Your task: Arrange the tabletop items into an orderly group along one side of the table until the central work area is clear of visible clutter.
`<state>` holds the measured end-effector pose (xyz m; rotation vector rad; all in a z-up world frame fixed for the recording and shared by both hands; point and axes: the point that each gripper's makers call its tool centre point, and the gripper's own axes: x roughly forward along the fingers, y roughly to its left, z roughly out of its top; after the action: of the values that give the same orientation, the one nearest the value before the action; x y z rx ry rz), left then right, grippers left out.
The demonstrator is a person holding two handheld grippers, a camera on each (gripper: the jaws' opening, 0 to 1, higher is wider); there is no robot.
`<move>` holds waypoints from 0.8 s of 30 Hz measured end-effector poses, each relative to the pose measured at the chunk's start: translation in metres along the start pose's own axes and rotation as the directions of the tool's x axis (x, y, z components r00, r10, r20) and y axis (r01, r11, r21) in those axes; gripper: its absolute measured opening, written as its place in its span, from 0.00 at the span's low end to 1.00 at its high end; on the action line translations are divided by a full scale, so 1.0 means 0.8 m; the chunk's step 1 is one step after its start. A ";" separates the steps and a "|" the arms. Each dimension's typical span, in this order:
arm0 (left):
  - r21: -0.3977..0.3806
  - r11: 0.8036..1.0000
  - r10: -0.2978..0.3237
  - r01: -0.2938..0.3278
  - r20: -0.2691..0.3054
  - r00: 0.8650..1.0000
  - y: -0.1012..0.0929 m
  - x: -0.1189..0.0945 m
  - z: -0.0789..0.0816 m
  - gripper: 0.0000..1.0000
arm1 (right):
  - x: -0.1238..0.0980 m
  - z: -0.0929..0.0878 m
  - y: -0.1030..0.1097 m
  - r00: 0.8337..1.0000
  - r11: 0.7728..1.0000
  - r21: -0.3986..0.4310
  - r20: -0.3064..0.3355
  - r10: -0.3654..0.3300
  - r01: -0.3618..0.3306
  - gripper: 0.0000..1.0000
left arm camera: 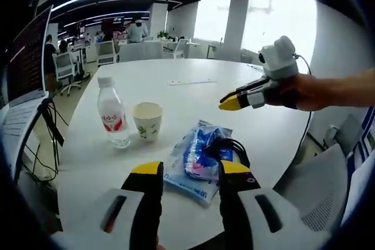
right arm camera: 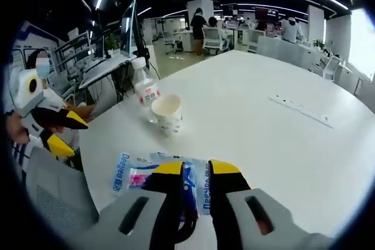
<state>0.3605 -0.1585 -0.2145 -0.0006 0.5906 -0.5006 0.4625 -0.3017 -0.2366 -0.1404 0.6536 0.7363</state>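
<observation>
Three task things grouped near the close edge of the round white surface (left arm camera: 234,103): a water bottle (left arm camera: 113,115) standing upright at the left, a paper cup (left arm camera: 147,120) just beside it to the right, and a flat plastic packet (left arm camera: 196,159) lying nearer still, right of the cup, with a coil of black cable (left arm camera: 228,147) resting on its right part.

Left tool (left arm camera: 190,174) held low at the near edge, jaws spread apart, nothing between them, packet showing in the gap. Right tool (right arm camera: 190,171) over the packet (right arm camera: 132,177), jaws close together with only a narrow gap; impossible to tell whether anything is caught there. Seen from the left gripper view, hovering above the surface to the right, yellow tips nearly meeting.

Bottle: looks nearly full, so fairly heavy and stiff, smooth sides likely slippery; best taken around the labelled middle. Cup: light, thin-walled, appears empty, easily crushed or tipped; gentle pinch on the rim or a soft squeeze low on the wall. Packet: soft, crinkly, light, probably slick; better pinched at a free edge or slid flat. Cable: limp, apt to uncoil; best gathered at the bundled part.
</observation>
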 end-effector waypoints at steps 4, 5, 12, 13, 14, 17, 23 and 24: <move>0.002 1.000 -0.002 0.002 -0.001 1.000 -0.002 0.000 0.000 0.37 | -0.006 -0.025 0.000 1.000 1.000 0.018 -0.026 -0.006 0.007 0.14; 0.004 1.000 -0.004 0.004 -0.003 1.000 -0.003 0.000 -0.001 0.37 | -0.008 -0.029 0.000 1.000 1.000 0.027 -0.029 -0.007 0.008 0.14; 0.016 1.000 -0.003 0.003 0.005 1.000 -0.002 -0.006 0.012 0.37 | -0.012 -0.072 0.000 0.998 0.995 0.097 -0.057 -0.017 0.023 0.15; 0.017 1.000 -0.001 0.001 0.008 1.000 0.000 -0.007 0.015 0.37 | -0.012 -0.076 0.001 0.998 0.994 0.109 -0.059 -0.019 0.025 0.15; 0.021 1.000 0.003 -0.004 0.011 1.000 0.003 -0.009 0.018 0.37 | -0.012 -0.079 0.001 0.998 0.993 0.116 -0.060 -0.020 0.027 0.15; 0.031 0.999 0.014 -0.015 0.014 1.000 0.013 -0.010 0.023 0.38 | -0.011 -0.092 0.005 0.997 0.990 0.135 -0.068 -0.022 0.031 0.16; 0.026 0.999 0.039 -0.040 0.043 0.998 0.023 -0.021 0.040 0.38 | -0.008 -0.110 0.007 0.996 0.986 0.163 -0.085 -0.026 0.040 0.20; 0.027 0.999 0.041 -0.042 0.044 0.998 0.025 -0.021 0.041 0.38 | -0.008 -0.113 0.007 0.996 0.984 0.171 -0.088 -0.030 0.045 0.20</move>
<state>0.3754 -0.1376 -0.1809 0.0274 0.5395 -0.4674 0.4100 -0.3316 -0.3039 -0.0247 0.7906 0.6371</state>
